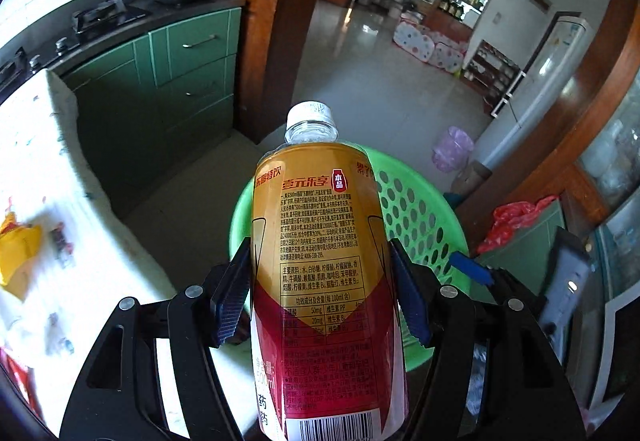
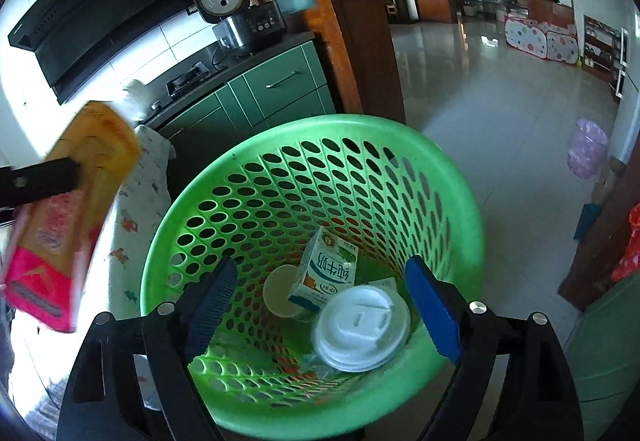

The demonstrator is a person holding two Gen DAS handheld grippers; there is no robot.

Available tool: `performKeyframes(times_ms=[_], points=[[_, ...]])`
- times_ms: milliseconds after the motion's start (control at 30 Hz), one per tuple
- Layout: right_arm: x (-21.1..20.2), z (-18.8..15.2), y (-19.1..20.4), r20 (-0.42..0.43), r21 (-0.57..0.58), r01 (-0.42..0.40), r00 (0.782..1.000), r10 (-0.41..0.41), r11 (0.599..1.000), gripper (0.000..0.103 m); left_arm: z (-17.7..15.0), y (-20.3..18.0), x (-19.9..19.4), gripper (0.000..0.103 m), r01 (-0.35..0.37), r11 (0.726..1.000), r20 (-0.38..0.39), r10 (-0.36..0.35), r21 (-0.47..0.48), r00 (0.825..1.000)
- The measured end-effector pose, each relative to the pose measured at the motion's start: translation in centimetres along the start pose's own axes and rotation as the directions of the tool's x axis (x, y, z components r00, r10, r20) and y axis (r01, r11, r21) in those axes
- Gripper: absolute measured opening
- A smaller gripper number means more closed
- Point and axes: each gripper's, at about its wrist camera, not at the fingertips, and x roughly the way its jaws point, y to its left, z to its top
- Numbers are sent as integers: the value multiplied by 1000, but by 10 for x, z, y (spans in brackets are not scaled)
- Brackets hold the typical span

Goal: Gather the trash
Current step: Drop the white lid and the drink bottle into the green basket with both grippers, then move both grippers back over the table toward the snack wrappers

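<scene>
**Green basket ahead, bottle ready to drop**

Green perforated plastic fills your right wrist view: the basket [image 2: 312, 169] stands on the floor just beside the cloth-covered table [image 1: 52, 169], and it already holds a milk carton [image 2: 324, 273], a paper cup [image 2: 280, 291] and a white lid [image 2: 360, 325]. Your right gripper [image 2: 322, 315] hangs over the basket mouth with its jaws apart and nothing between them.

Your left gripper [image 1: 322, 301] is clamped on the drink bottle [image 1: 320, 249], the blue pads pressing its 2 sides at the lower label, cap pointing away from you toward the basket rim [image 1: 416, 201]. In the right wrist view the bottle shows blurred at the far left, outside the rim.

To finish this step well, bring the bottle across until its whole body is over the opening, not just the cap. Tilt the cap down into the basket before you let go, so it slides in rather than glancing off the rim. Keep the right gripper clear of the drop path.

Readable writing: the bottle label carries red Chinese characters reading 壹元乐享, a small badge 本品, a nutrition table headed 每100ml, the figures 50mg and 20mg, "500ml" and a barcode. The carton reads 纯牛奶.
</scene>
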Motion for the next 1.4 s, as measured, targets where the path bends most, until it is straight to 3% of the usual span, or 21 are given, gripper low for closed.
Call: performKeyframes(times_ms=[433, 600, 767, 900, 1200, 1400], points=[[-30, -19, 7, 57, -52, -29, 998, 32, 998, 83, -10, -18, 43, 66, -14, 1000, -42, 15, 24, 999], [-29, -21, 8, 52, -46, -32, 998, 34, 998, 83, -12, -21, 35, 76, -4, 1000, -13, 5, 25, 1000], [-32, -23, 11, 48, -46, -42, 998, 44, 998, 83, -16, -18, 13, 76, -23, 999, 18, 22, 43, 1000], [-37, -25, 21, 48, -59, -57, 997, 59, 997, 83, -25, -3, -16, 76, -79, 996, 35, 78, 38, 996], [-42, -22, 71, 31, -116, -150, 987, 155, 982, 83, -59, 58, -90, 76, -251, 968, 73, 252, -21, 965], [-37, -17, 124, -2, -197, -218, 975, 222, 956, 83, -85, 116, -137, 80, -378, 922, 81, 384, -83, 920]])
